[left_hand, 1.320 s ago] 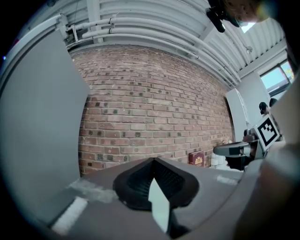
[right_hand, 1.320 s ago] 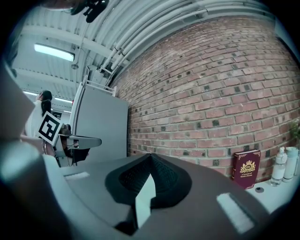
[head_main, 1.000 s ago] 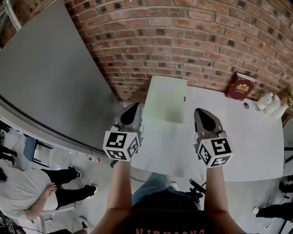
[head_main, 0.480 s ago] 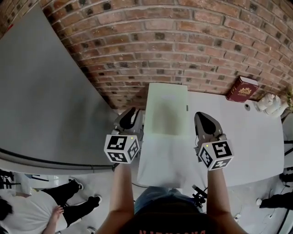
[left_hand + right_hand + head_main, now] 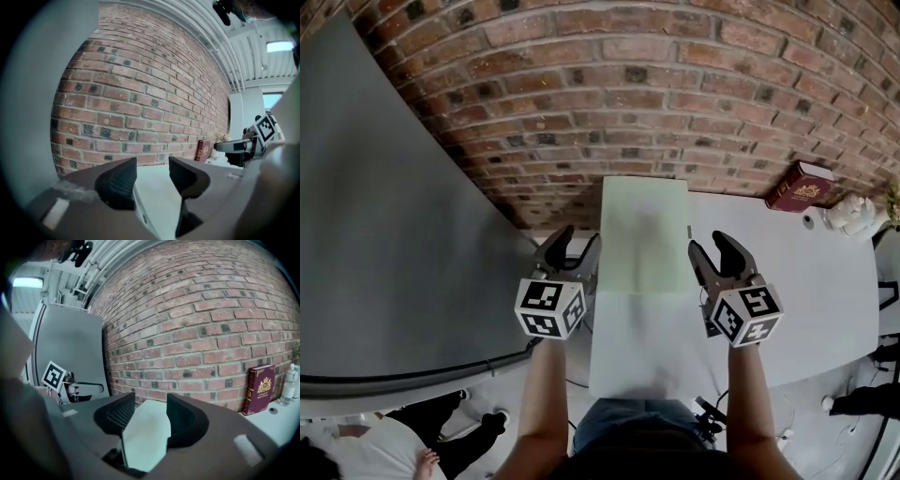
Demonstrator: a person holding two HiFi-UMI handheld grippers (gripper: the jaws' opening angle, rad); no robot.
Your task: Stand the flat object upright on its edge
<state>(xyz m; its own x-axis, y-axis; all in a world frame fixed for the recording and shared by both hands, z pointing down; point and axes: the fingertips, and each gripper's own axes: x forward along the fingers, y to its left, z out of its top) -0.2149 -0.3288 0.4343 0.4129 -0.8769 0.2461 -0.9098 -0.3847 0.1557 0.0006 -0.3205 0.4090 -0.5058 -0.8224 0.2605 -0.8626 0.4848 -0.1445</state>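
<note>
Two forearms reach out over a white worktop [image 5: 787,281], a handheld tool in each hand. The left gripper [image 5: 576,239] and the right gripper [image 5: 707,241] flank a pale green panel [image 5: 644,234], the flat object to be stood on its edge. Both sets of jaws have just been opening and now stand parted and released. Each gripper view shows the pale surface through the gap, but no pad presses on it and nothing is held. The panel lies flat at the left end of the worktop, its long sides running away from the person and its far end close to the brick wall [image 5: 628,103].

The risk appears to lie in the panel's placing. Its left side runs along the worktop's left end. An uneven grip, or a lower edge skidding on the smooth surface as the panel tilts up, could send it over the side toward the floor. Once upright, so thin a sheet would likely topple if let go before it balances.

Farther right, well apart from the panel, a maroon book [image 5: 802,186] stands by the wall. Beyond it, white bottles [image 5: 851,212] are the only containers in sight, and what they hold cannot be told. A grey partition [image 5: 384,216] fills the left.
</note>
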